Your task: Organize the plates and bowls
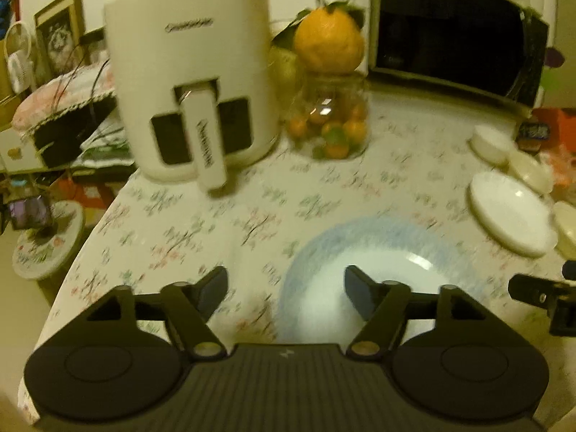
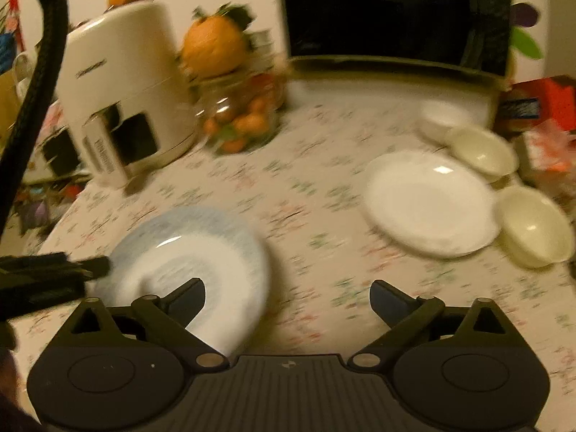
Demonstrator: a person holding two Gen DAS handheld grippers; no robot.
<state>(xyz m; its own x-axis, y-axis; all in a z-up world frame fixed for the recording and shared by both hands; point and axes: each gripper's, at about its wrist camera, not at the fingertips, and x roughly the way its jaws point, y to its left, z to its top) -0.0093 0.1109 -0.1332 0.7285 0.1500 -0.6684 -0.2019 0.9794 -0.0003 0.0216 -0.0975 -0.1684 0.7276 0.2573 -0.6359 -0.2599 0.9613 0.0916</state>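
Note:
A blue-rimmed white plate (image 1: 381,252) lies on the floral tablecloth (image 1: 216,216), just ahead of my left gripper (image 1: 286,282), which is open and empty with its right finger over the plate's near part. The plate also shows in the right wrist view (image 2: 194,248), at the left. My right gripper (image 2: 288,297) is open and empty, over the cloth to the plate's right. A plain white plate (image 2: 428,201) lies further right, with cream bowls (image 2: 482,149) (image 2: 536,225) beside it and a white bowl (image 2: 444,118) behind. These also show in the left wrist view, plate (image 1: 507,216) and bowl (image 1: 489,142).
A white air fryer (image 1: 190,72) stands at the back left. A glass jar of small oranges (image 1: 331,126) with a large orange fruit (image 1: 329,41) on top stands beside it. A microwave (image 1: 453,32) fills the back right. Red boxes (image 2: 540,104) stand at the right edge.

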